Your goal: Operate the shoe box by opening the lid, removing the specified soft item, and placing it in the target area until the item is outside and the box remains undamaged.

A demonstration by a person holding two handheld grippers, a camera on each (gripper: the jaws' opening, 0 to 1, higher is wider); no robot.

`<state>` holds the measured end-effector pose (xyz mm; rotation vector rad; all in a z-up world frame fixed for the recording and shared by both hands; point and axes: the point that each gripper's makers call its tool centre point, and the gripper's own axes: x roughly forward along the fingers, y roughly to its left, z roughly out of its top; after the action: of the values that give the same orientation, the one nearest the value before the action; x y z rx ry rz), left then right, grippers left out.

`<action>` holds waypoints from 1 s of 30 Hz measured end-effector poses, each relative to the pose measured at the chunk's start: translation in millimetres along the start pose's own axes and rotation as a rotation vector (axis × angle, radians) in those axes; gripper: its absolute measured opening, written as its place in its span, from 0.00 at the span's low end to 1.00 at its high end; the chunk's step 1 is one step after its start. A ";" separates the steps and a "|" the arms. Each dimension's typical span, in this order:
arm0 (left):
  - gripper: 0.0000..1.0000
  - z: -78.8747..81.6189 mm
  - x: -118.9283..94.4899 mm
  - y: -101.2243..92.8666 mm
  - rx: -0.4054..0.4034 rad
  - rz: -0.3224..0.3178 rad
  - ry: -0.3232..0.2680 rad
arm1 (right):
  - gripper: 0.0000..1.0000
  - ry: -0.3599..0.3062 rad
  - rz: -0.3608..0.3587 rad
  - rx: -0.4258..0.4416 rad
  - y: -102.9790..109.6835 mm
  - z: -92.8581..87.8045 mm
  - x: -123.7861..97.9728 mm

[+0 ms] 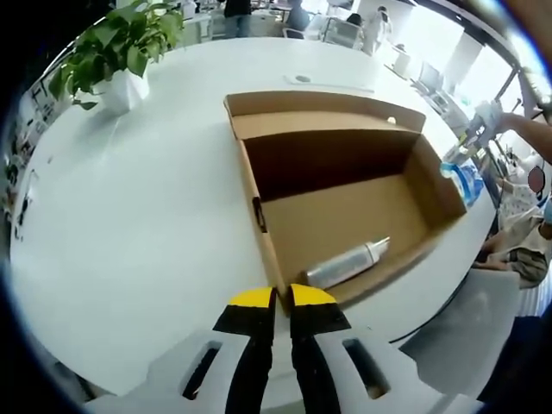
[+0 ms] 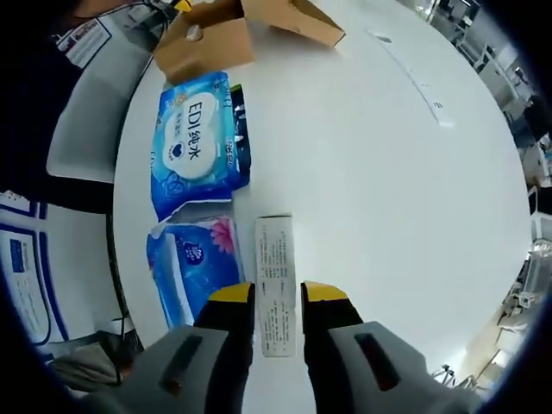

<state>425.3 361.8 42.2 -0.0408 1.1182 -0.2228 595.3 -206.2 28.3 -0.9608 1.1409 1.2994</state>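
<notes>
In the left gripper view the shoe box (image 1: 345, 198) sits open on the white worktop (image 1: 147, 224), its lid folded back, with a silver bottle (image 1: 348, 262) lying inside; the left tool (image 1: 282, 299) hovers at the box's near corner, jaws nearly together and grasping nothing. In the right gripper view the right tool (image 2: 277, 293) is parted around a slim white carton (image 2: 275, 285), not clamped on it. Beside it lie two blue soft packs (image 2: 197, 138), one near the box, one closer, so removal looks largely done.
</notes>
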 end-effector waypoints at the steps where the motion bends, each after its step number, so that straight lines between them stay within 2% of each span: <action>1: 0.02 0.1 0.1 0.1 -0.003 -0.001 0.000 | 0.20 -0.004 -0.012 -0.003 -1.2 2.4 -2.8; 6: 0.02 -0.1 0.2 0.2 0.003 -0.003 -0.003 | 0.21 -0.066 -0.067 0.000 -3.8 21.0 -24.5; 11: 0.02 -0.1 -0.2 0.1 0.000 -0.009 -0.011 | 0.21 -0.152 -0.120 0.008 1.4 47.1 -48.7; 18: 0.02 0.2 -1.2 0.0 0.000 -0.018 -0.024 | 0.21 -0.208 -0.162 -0.059 24.7 87.2 -64.0; 26: 0.03 0.5 -1.8 0.1 -0.002 -0.031 -0.035 | 0.21 -0.312 -0.169 -0.136 56.3 163.7 -68.2; 30: 0.03 0.6 -2.0 -0.1 0.000 -0.034 -0.039 | 0.20 -0.360 -0.142 -0.192 79.6 207.0 -61.0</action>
<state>425.0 362.0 44.3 -0.0635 1.0797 -0.2514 537.7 -11.9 137.1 -0.8833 0.6702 1.4142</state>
